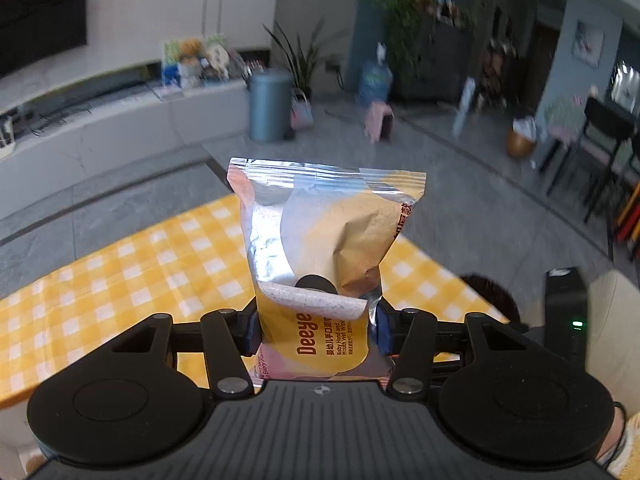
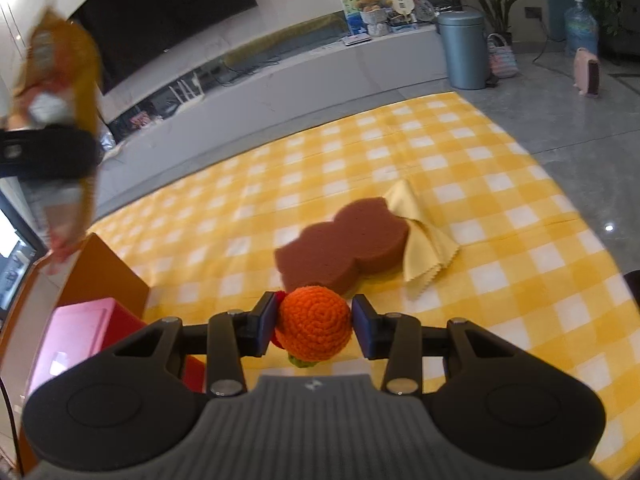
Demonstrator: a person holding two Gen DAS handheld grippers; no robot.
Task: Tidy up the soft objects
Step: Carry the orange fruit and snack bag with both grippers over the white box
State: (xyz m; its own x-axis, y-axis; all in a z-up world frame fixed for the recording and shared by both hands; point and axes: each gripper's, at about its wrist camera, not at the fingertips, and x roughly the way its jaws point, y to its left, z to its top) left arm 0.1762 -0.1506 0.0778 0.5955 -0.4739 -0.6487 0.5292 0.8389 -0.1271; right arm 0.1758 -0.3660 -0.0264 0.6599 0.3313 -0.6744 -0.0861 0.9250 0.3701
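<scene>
Clamped between the right gripper's [image 2: 313,330] pads sits an orange crochet ball [image 2: 315,323]; leftward, an orange box [image 2: 105,276] contains a pink item [image 2: 76,338]. Farther off — brown sponge [image 2: 344,248] touching yellow cloth [image 2: 420,240] mid-tablecloth [image 2: 520,184]. Left gripper [image 1: 316,330] pinches a wet-wipes pack [image 1: 320,248] aloft.

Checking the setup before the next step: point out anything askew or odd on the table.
One thing: the yellow cloth lies crumpled and partly pinned under the brown sponge on the checked tablecloth. Nothing is spilled or visibly damaged.
</scene>
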